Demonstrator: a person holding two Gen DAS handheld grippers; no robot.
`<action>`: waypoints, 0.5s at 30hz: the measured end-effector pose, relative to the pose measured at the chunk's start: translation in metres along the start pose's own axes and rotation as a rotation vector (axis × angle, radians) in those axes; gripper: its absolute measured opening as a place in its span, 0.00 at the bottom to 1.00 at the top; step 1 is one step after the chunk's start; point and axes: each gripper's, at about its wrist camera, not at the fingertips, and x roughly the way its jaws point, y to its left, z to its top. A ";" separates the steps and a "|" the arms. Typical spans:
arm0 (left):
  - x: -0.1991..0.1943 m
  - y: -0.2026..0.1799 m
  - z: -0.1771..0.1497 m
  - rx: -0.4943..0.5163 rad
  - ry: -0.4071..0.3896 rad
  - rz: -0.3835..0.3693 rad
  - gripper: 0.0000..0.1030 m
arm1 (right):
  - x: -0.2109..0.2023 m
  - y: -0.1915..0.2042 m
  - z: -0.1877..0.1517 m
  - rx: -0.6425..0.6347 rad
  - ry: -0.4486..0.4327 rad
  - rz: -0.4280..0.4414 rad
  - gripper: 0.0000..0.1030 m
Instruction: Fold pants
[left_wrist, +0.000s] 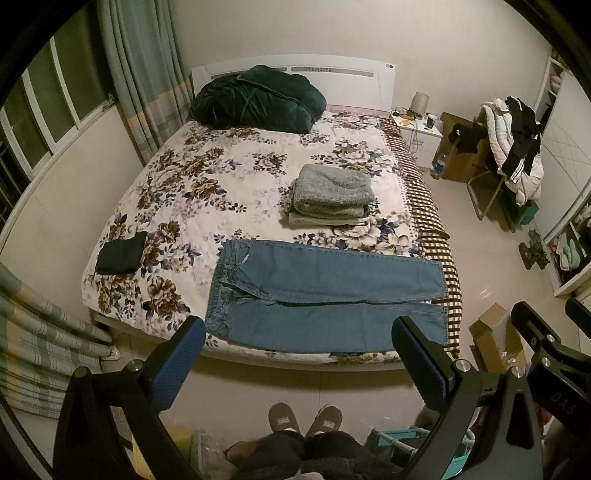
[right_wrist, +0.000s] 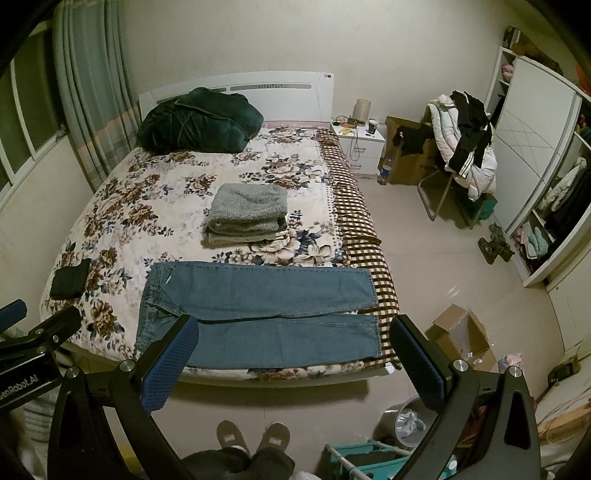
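A bed (left_wrist: 192, 206) with a floral cover fills the middle of both views, its white headboard (left_wrist: 347, 79) toward the top of the frame. Directly on it lie blue jeans (left_wrist: 325, 295) spread flat along the lower edge, a small dark folded cloth (left_wrist: 122, 253) at lower left, a stack of folded grey and beige garments (left_wrist: 330, 197) right of centre, and a bundled dark green quilt (left_wrist: 258, 99) against the headboard. A brown checked blanket (left_wrist: 428, 206) runs down the bed's right edge under the jeans' hems.

I stand in a home bedroom: a bed (right_wrist: 122, 221) with floral cover, a nightstand (right_wrist: 364, 147) beside its headboard, curtains (right_wrist: 88, 96) left of it, an open wardrobe (right_wrist: 532, 155) right of it.
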 end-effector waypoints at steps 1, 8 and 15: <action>0.000 -0.001 0.000 0.001 -0.001 0.000 1.00 | 0.002 0.000 -0.003 0.000 0.000 0.001 1.00; 0.000 0.002 -0.002 0.000 -0.003 -0.001 1.00 | 0.002 0.001 -0.005 0.000 0.000 0.001 1.00; -0.002 0.002 0.002 -0.002 -0.002 -0.005 1.00 | -0.004 0.001 0.001 -0.004 0.005 0.006 1.00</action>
